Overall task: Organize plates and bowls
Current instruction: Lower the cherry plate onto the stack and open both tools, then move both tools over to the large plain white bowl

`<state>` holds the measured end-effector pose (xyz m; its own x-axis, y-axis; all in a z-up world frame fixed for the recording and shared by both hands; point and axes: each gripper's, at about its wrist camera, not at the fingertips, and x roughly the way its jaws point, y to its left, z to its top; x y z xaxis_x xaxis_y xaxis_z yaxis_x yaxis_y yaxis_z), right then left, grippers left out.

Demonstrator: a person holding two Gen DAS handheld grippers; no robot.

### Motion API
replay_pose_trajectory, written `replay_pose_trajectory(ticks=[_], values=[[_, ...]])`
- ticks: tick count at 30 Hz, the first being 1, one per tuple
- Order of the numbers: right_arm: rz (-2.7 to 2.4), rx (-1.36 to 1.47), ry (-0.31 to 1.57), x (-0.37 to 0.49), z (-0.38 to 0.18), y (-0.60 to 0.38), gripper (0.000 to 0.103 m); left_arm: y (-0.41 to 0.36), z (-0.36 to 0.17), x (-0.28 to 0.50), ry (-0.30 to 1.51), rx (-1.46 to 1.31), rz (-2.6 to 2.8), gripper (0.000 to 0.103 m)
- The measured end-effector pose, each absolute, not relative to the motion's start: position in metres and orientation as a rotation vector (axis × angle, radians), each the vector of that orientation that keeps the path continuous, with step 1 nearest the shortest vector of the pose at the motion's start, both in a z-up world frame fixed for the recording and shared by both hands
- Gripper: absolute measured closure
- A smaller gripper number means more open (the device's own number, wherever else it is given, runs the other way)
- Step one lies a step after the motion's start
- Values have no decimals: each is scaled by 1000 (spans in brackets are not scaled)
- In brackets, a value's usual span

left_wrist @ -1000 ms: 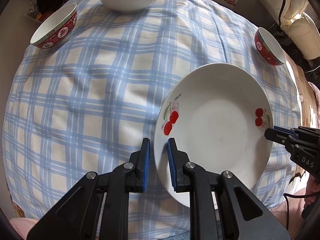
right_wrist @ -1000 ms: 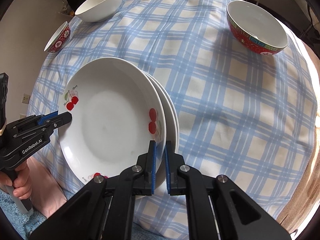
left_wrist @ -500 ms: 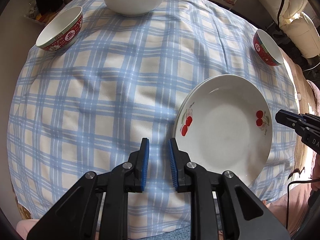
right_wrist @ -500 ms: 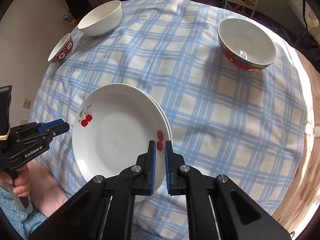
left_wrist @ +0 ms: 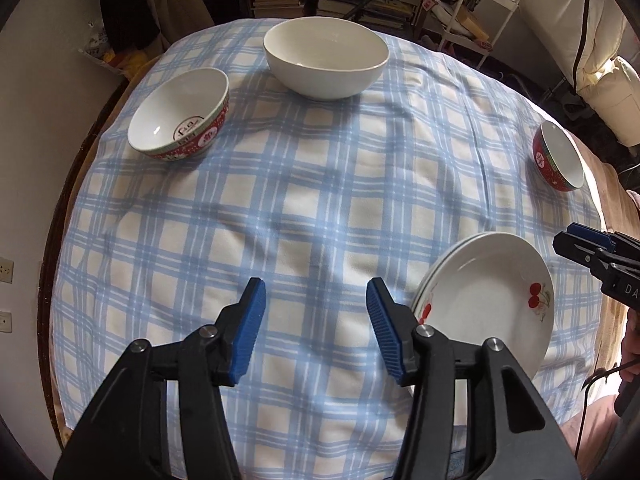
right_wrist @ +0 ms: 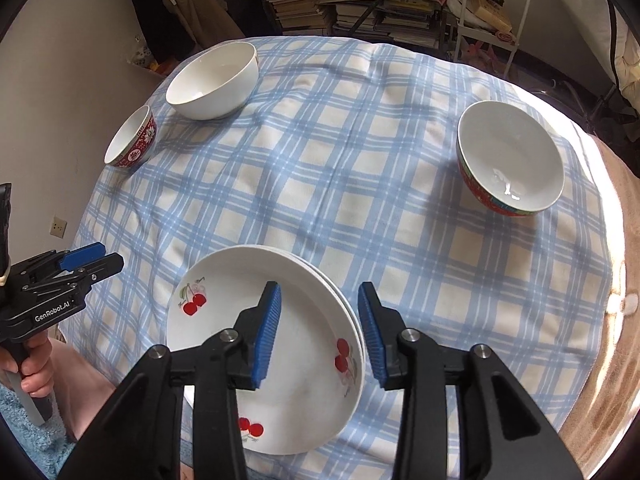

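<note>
Three bowls: white bowl (left_wrist: 326, 56) top centre; two red bowls (left_wrist: 180, 120), upper left and right edge (left_wrist: 558, 162); stacked plates (left_wrist: 486, 304) lower right; left gripper (left_wrist: 316, 330) and right gripper (right_wrist: 319, 334) both wide open, empty.

Both wrist views look down across the table (left_wrist: 320, 200), sharing stacked plates (right_wrist: 280, 340).

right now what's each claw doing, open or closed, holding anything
Left claw: open, empty, over the tablecloth beside the stacked plates.
Right claw: open, empty, above the stacked plates.
</note>
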<state>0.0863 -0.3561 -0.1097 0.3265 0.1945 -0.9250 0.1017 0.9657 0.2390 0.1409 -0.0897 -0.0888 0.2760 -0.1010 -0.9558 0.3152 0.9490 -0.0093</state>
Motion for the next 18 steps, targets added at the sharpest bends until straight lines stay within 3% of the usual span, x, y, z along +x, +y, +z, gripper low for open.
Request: replay_pose_trajectory(ticks=[2,3,5,6,7,18], values=[[42,271,1220,96,-109,-355,40,-89,-87,152,1250,216,-268,41],[41,269,1211,102,-108,-354,33,-89,-86,158,1249,219,-272,28],[53,276,1194,114,-107,-353,20,-92,-85,168,1243,226,-299,16],[57,281,1186,120,-107,-353,10,-92,-82,171,1231,232,-307,16],[58,287,1177,125,-107,-353,7,-94,-81,176,1217,243,-305,16],[28,338,1163,204,-110,-358,4,-98,-75,260,1224,256,-281,15]])
